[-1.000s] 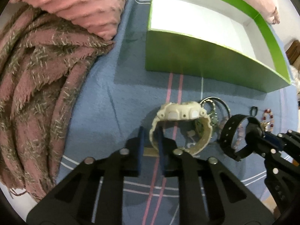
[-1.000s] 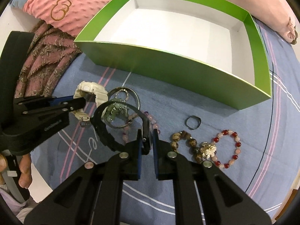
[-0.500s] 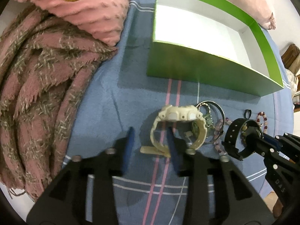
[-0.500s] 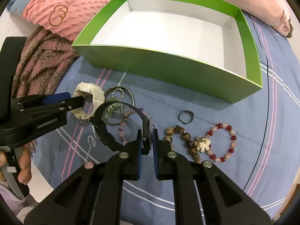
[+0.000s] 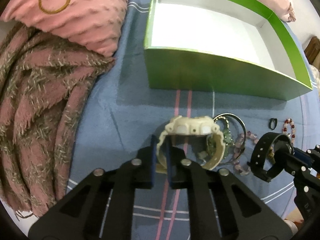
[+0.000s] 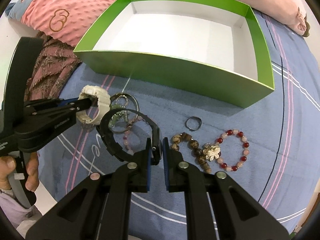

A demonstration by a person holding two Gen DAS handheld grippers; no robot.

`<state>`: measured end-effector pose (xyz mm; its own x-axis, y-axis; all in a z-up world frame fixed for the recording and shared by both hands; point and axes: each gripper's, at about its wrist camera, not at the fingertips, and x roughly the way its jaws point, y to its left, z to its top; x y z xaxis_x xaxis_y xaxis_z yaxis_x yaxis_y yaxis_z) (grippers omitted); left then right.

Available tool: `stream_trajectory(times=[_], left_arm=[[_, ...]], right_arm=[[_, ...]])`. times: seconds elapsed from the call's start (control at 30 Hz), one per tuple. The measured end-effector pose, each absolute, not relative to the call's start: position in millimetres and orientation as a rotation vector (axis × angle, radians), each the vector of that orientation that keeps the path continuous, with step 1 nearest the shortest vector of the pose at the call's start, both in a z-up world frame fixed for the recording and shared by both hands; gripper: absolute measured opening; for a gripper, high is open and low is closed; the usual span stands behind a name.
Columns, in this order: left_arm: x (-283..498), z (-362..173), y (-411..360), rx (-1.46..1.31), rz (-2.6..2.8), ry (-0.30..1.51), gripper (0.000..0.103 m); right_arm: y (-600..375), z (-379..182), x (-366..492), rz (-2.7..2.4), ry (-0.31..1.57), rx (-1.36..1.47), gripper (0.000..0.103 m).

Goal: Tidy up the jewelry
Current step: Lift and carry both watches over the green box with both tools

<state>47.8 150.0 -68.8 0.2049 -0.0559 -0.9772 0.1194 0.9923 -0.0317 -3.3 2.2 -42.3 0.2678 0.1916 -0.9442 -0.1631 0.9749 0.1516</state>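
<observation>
Left hand-held gripper (image 5: 160,144) reclosed on white watch (image 5: 190,128) strap | watch face toward box (image 5: 210,76)

Both cameras are looking steeply down from close above, sharing the green box (image 5: 210,76) (image 6: 180,74) and blue cloth (image 5: 112,116) (image 6: 260,132).

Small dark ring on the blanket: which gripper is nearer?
Right. The right gripper, shut on the black watch, sits just beside the ring; the left gripper clamps the white watch, farther off.
</observation>
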Motion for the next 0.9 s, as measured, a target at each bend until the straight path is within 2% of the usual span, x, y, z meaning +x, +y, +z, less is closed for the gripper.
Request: stream_trajectory(times=[0.43,0.9], left_arm=[[42,-24,179,0.014,-0.13,1.273,0.005],[49,39,155,0.045,-0.14,1.124,0.005]], right_arm=[[4,-32,-7,0.241,1.243,0.005,0.01],[-18,22,19,0.221,1.107,0.061,0.01]])
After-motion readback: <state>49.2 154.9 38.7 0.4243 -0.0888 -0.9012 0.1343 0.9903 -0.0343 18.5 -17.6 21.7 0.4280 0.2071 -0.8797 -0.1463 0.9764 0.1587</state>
